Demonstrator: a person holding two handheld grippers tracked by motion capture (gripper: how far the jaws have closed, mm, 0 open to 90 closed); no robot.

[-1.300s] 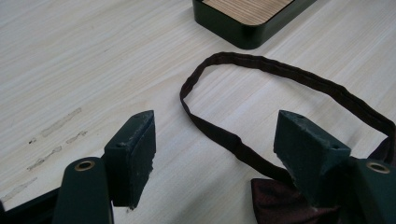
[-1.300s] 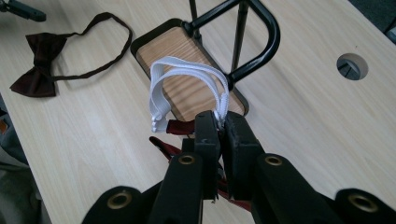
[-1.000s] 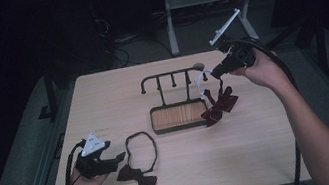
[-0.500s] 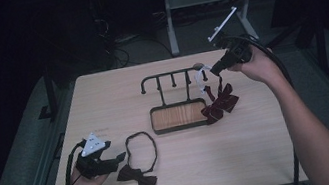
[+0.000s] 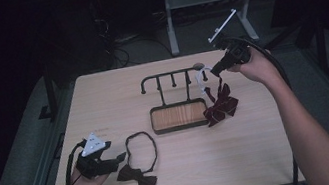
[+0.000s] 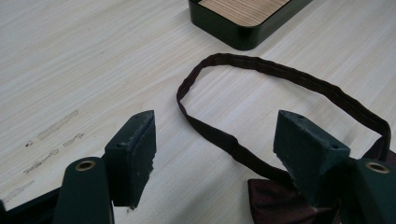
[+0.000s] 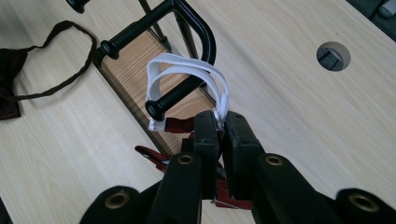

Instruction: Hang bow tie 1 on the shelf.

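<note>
Since a second ago your right hand has eased a little toward the rack, drawing the white strap closer over the end peg, while your left hand has kept its place. In the high view, your right tongs (image 5: 213,70) sit at the rack's (image 5: 170,77) right end, with the white strap (image 5: 202,73) looped just at their tips and the red bow (image 5: 220,105) hanging below, its lower part on the table (image 5: 263,147) just right of the tray (image 5: 179,116). Your left tongs (image 5: 116,162) rest near the table's front left corner, tips just beside the dark bow (image 5: 137,176), whose band (image 5: 141,149) curves away toward the tray. In the left gripper view, the jaws stand wide and grip nothing; the band (image 6: 261,74) arcs across the table between and beyond them, and the dark bow (image 6: 280,205) lies low by the right-hand jaw. The tray's corner (image 6: 243,39) sits at the top. In the right gripper view, the jaws are pinched tight on the white strap (image 7: 187,70), which rises from them and loops over the end peg (image 7: 168,100) of the rack. Red fabric (image 7: 180,125) shows just under the jaws, and the dark bow's band (image 7: 60,46) lies well apart at top left.
</note>
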